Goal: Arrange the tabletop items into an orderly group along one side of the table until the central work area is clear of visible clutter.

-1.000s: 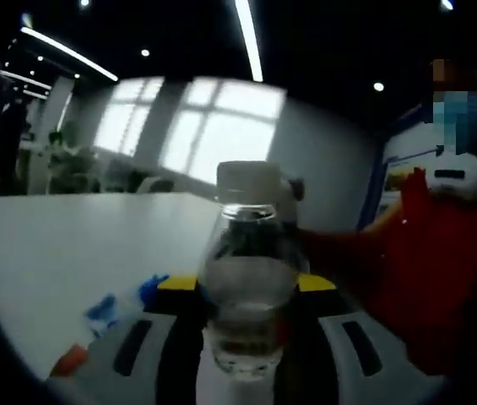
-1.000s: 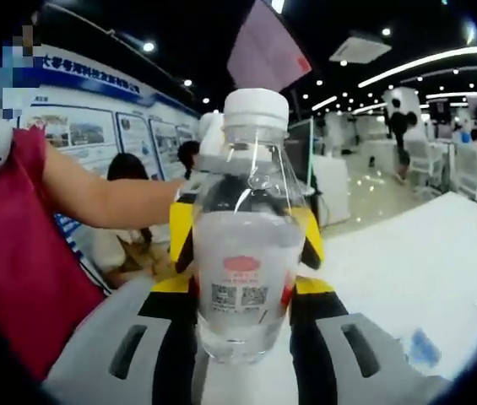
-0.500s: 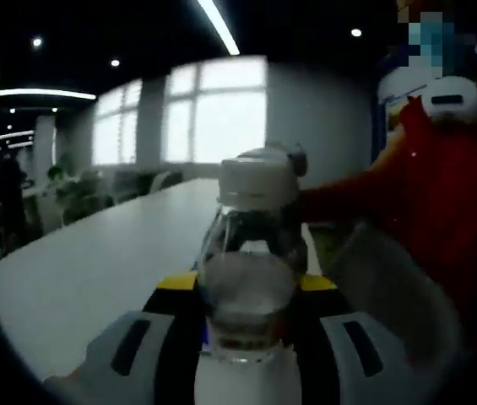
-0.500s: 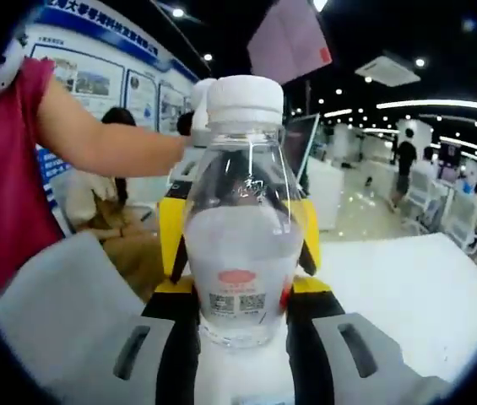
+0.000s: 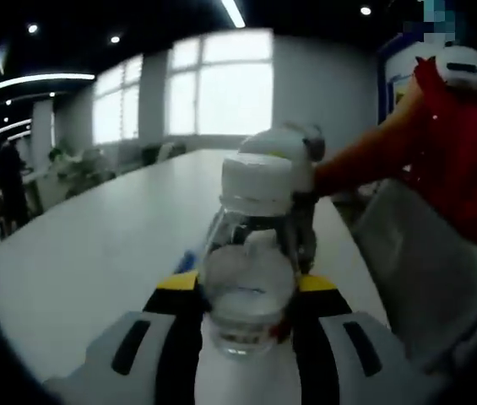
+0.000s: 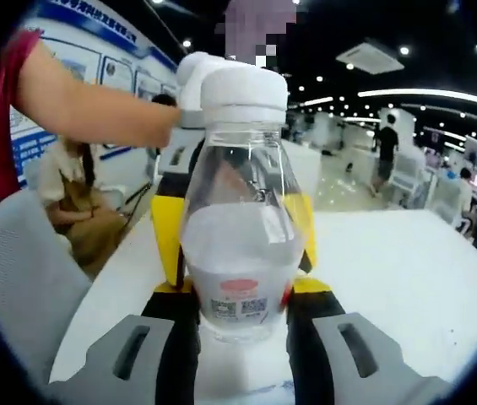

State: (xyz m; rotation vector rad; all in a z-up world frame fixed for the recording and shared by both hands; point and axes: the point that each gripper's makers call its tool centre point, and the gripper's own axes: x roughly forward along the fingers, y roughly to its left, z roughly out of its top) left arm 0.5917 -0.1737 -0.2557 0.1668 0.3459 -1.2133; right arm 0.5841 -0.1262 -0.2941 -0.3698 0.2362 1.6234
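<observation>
1. A clear plastic bottle point(image 6: 240, 228) with a white cap point(image 6: 243, 97) stands upright between the jaws in the right gripper view; it has liquid inside and a small red and white label with a barcode low on its body.
2. The same bottle point(image 5: 251, 278) is seen in the left gripper view, also upright between that view's jaws, with the white cap point(image 5: 257, 180) at the top.
3. The right gripper point(image 6: 240, 316) is clamped on the bottle: its black and yellow jaws press the lower body from both sides.
4. The left gripper point(image 5: 246, 325) is also closed on the bottle, with its jaws at both sides of the lower part.
5. In each view the other gripper appears just behind the bottle, as a yellow and black shape.
6. The bottle is held above a white table point(image 5: 94, 261), which runs far away toward bright windows point(image 5: 221, 84) in the left gripper view.
7. The table point(image 6: 407, 270) also shows in the right gripper view, behind the bottle.
8. A person's bare arm point(image 6: 94, 105) reaches toward the bottle cap; the sleeve point(image 5: 466, 160) is red.
9. A grey chair back point(image 5: 420, 261) stands beside the table edge.
</observation>
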